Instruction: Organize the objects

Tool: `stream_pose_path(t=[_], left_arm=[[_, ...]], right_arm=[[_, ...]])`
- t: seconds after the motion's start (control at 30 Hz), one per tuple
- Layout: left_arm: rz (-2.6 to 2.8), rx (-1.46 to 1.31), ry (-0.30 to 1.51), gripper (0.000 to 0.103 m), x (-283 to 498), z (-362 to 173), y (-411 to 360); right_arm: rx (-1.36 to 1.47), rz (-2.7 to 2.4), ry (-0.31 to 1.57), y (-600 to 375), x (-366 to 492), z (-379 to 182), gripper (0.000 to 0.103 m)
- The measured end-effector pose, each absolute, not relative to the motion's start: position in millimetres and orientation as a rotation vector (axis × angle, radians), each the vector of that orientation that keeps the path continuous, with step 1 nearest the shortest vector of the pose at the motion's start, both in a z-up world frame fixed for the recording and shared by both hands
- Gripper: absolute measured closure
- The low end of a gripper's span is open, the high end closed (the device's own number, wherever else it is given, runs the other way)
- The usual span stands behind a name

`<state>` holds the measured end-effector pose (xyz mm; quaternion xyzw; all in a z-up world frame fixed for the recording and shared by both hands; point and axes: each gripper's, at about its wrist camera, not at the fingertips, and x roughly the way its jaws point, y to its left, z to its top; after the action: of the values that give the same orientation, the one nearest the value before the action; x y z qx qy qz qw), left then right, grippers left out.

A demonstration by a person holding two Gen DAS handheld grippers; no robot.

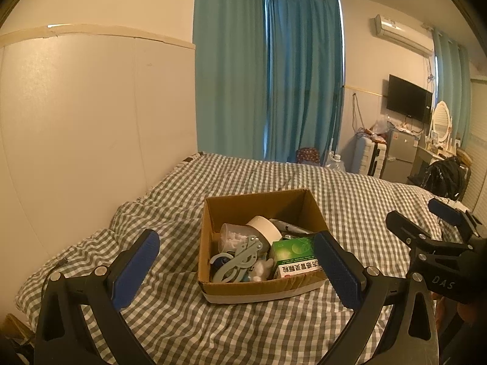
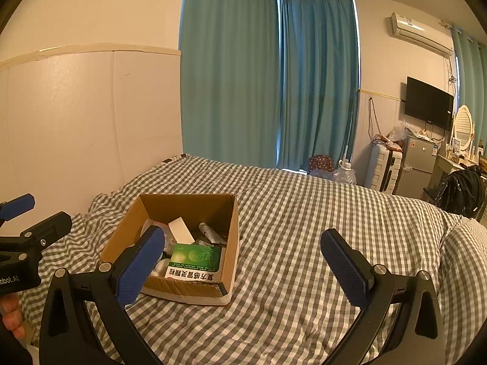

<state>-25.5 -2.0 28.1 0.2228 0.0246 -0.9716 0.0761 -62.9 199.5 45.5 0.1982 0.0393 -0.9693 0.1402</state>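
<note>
An open cardboard box (image 1: 231, 206) sits on the checked bed cover and also shows in the right wrist view (image 2: 231, 243). It holds a green medicine box (image 1: 293, 251) (image 2: 194, 257), a white tape roll (image 1: 264, 228), a clear cup of cotton swabs (image 1: 232, 237), a light blue plastic clip (image 1: 240, 258) and a dark tube (image 2: 210, 231). My left gripper (image 1: 236, 261) is open and empty just in front of the box. My right gripper (image 2: 243, 258) is open and empty to the right of the box; it also shows in the left wrist view (image 1: 426, 216).
The bed (image 2: 304, 228) has a grey-white checked cover, rumpled at the left by the wall. Teal curtains (image 2: 268, 76) hang behind. A suitcase (image 2: 383, 170), small fridge (image 2: 417, 164), TV (image 2: 427, 103) and dressing table stand at the far right.
</note>
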Motion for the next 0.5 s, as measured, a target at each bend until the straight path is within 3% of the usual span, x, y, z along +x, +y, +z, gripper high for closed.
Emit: stream_pose_path(t=[0.5], left_arm=[[-2.898, 0.644, 0.021, 0.000, -24.9, 27.3, -0.5]], right_arm=[[0.586, -2.795, 0.120, 200.1, -65.6, 43.1, 0.000]])
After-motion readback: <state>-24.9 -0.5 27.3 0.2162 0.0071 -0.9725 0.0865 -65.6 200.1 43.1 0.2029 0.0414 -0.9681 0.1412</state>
